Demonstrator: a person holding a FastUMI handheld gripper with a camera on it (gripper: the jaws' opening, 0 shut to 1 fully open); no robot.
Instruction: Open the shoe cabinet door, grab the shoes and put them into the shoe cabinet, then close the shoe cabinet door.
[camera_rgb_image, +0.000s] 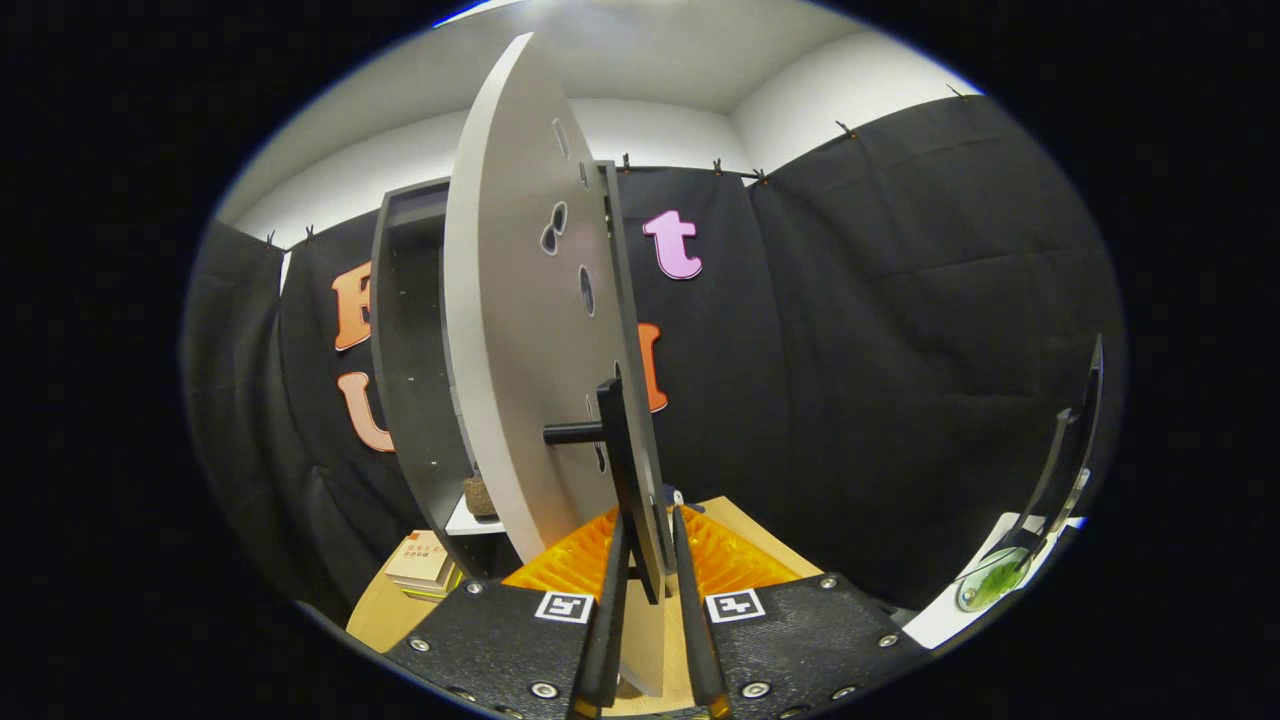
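Swinging out toward the camera, the pale door (520, 330) of the shoe cabinet (410, 360) stands part open, seen almost edge-on, its face pierced by several dark cut-out holes. Behind it the dark-walled cabinet rises against the black cloth wall, its interior open to view, with a white shelf (470, 522) low down that carries a small brownish woven-looking object (481, 496) (too dim to identify). The cabinet stands on a light wooden worktop (385, 600), where a small stack of flat beige booklets (422, 562) lies just beside its base. A black bar handle (618, 455) juts from the door on a short post, close to the door's lower edge. The tongs (650, 560) sit narrowed, with the bottom of that handle and the door's edge between their fingers; whether both fingers actually press on the handle cannot be told. Off to the right, well apart, a white surface (950, 615) bears a green-tinted glass item (990, 578).
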